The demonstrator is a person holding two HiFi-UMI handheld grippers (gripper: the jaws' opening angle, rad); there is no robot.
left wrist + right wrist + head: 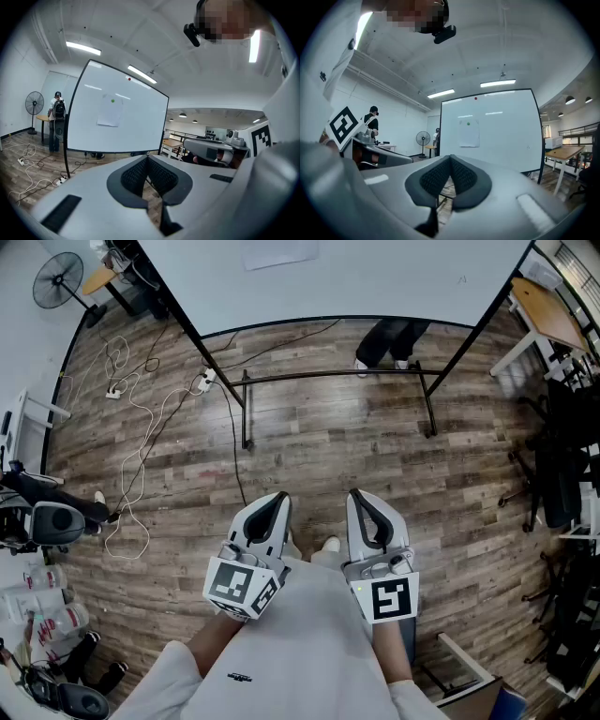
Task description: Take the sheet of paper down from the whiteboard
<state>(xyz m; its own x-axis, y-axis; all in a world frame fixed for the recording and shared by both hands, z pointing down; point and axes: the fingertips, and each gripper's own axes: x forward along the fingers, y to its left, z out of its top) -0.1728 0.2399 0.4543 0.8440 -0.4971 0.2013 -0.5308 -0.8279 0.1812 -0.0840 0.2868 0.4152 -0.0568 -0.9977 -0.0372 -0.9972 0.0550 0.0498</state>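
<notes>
A white sheet of paper (110, 111) hangs on the whiteboard (136, 122), pinned by a green magnet (112, 100). The same sheet of paper (469, 133) with its green magnet (468, 123) shows on the whiteboard (506, 131) in the right gripper view, and its lower edge (278, 253) at the top of the head view. Both grippers are held close to my body, well short of the board. My left gripper (278, 500) is shut with nothing between its pads. My right gripper (358, 497) is also shut and holds nothing.
The whiteboard stands on a black frame with feet (246, 442) on the wooden floor. White cables and a power strip (204, 382) lie at the left. A fan (58, 279) stands far left, a wooden table (548, 310) at the right. A person's legs (389, 341) show behind the board.
</notes>
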